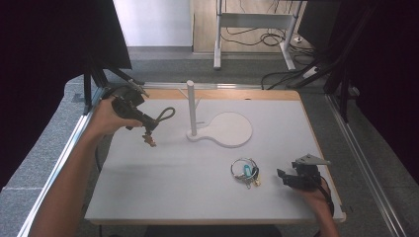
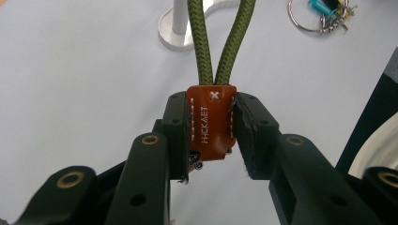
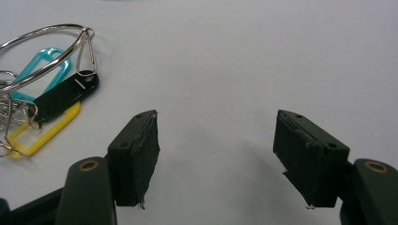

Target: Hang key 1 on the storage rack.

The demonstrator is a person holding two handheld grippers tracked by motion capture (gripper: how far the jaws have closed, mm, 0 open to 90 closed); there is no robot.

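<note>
nearest the person, the right gripper [image 1: 285, 176] rests low at the right front of the tabletop [image 1: 163, 192], its jaws spread wide with nothing between them. just to its left lies a bunch of key tags [image 3: 44, 105] in teal, black and yellow on a large wire ring [image 1: 243, 168], close to the jaws but apart from them. farther back at the left, the left gripper [image 1: 149, 126] hangs above the white surface, its jaws closed on the brown leather tab [image 2: 211, 119] of an olive cord loop [image 1: 165, 114]; a small metal piece dangles under the tab. beyond the loop stands a white post [image 1: 190, 106] on a white paddle-shaped base [image 1: 230, 129], apart from the cord. past the tabletop's wooden far edge are grey carpet, a white desk frame [image 1: 254, 22] and loose black cables [image 1: 257, 37].
</note>
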